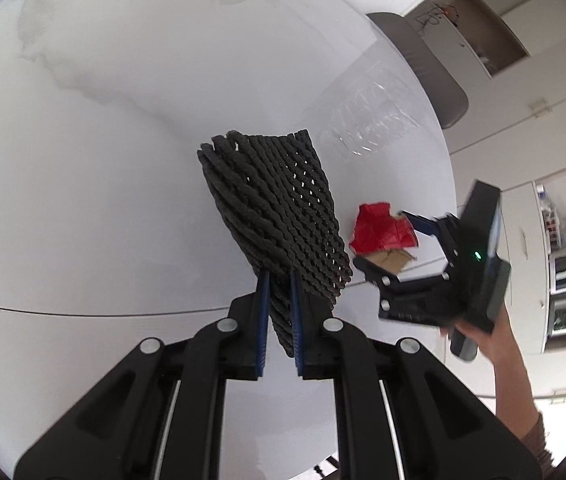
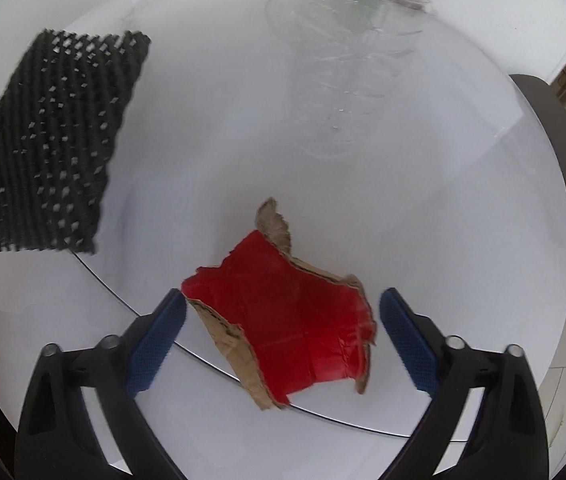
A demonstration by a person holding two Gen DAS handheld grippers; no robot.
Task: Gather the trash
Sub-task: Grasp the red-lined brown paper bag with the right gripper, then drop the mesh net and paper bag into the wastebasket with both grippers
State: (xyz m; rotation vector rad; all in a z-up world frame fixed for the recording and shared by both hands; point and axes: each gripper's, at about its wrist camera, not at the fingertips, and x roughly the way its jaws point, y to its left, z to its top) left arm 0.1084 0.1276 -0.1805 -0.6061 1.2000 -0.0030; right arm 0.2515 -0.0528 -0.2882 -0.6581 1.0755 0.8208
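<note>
The left gripper point(image 1: 279, 312) is clamped on a black woven rope basket point(image 1: 279, 216), lifted above the white table point(image 1: 103, 200). The right gripper point(image 2: 281, 338) spreads wide around a torn red cardboard scrap point(image 2: 295, 332) lying on the table.

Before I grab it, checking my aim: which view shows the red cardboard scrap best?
The right wrist view: the red cardboard scrap lies whole between the open tongs. The left wrist view shows it small, partly hidden.
</note>
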